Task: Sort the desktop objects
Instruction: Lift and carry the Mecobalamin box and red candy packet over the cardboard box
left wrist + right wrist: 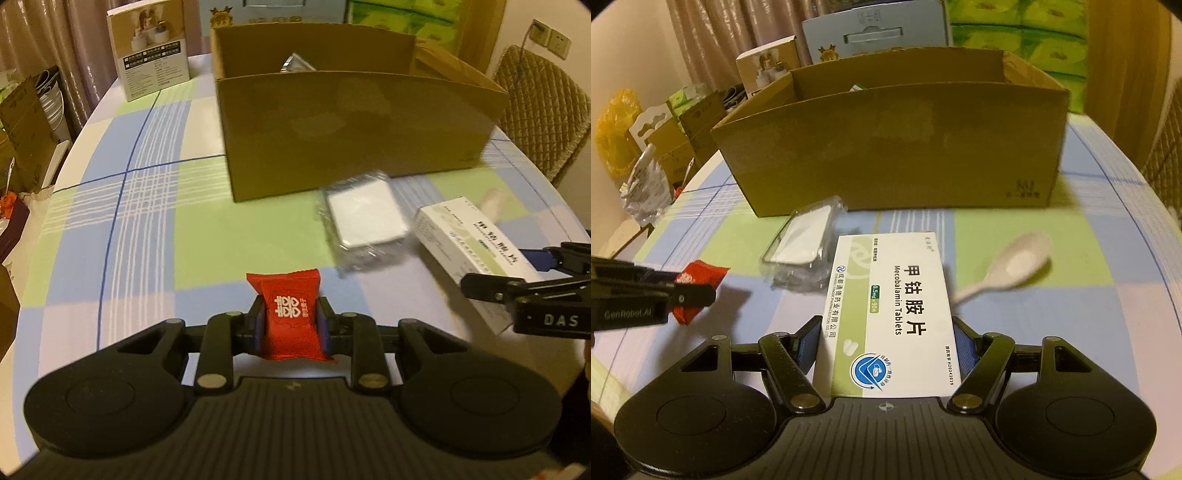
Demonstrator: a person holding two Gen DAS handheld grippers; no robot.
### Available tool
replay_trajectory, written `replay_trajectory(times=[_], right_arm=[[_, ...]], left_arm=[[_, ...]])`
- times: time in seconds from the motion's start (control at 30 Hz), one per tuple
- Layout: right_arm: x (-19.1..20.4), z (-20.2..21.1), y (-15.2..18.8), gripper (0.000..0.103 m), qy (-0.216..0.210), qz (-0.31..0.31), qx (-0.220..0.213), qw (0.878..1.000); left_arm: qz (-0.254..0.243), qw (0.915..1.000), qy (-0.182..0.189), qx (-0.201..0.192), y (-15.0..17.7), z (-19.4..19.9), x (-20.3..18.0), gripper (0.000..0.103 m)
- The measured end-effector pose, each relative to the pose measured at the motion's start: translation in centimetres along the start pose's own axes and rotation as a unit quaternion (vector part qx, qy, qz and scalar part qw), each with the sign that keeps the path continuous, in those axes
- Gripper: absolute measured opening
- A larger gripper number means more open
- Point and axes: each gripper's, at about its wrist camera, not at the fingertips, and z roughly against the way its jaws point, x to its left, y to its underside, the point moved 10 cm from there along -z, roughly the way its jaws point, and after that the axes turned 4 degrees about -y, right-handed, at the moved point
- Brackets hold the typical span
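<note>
Checked blue, green and white cloth is covering the round worktop point(155, 206), with curtains and stacked cartons standing behind it. At the far left, a white printed product box point(149, 48) is standing upright near the worktop's back edge. To its right, an open brown cardboard box point(354, 136) with an inner divider is sitting toward the back; a clear-wrapped item is showing just above the divider, too small to identify.

Nearer the front, the left gripper point(290, 325) is clamping a red foil-wrapped candy with white characters point(290, 314), its blue pads pressing on both sides of the packet, which is riding clear of the cloth. Right of it, a white flat block in clear plastic wrapping point(805, 240) is lying on the cloth just before the cardboard box. Next, the right gripper point(886, 339) is holding a white-and-green cardboard medicine box marked Mecobalamin Tablets point(897, 314) between its blue pads, which are sitting against its long edges. Furthest right, a pale plastic spoon point(1008, 266) is lying on the cloth, bowl pointing away.
</note>
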Motion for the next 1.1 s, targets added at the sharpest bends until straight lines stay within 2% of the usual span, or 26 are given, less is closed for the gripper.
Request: replay_trajectory(times=[0.27, 0.43, 1.1], right_arm=[[-0.2, 2.9, 1.4, 0.068, 0.007, -0.017, -0.013, 1.000], [0.0, 4.6, 1.9, 0.068, 0.007, -0.020, -0.018, 1.000], [-0.5, 11.0, 0.1, 0.068, 0.034, -0.005, -0.065, 0.997]], left_arm=[[-0.008, 0.9999, 0.013, -0.007, 1.9, 2.6, -3.9, 0.023], [-0.001, 0.9997, 0.019, -0.015, 2.3, 4.1, -5.0, 0.023], [-0.010, 0.9981, 0.018, -0.058, -0.2, 8.8, -7.2, 0.023]])
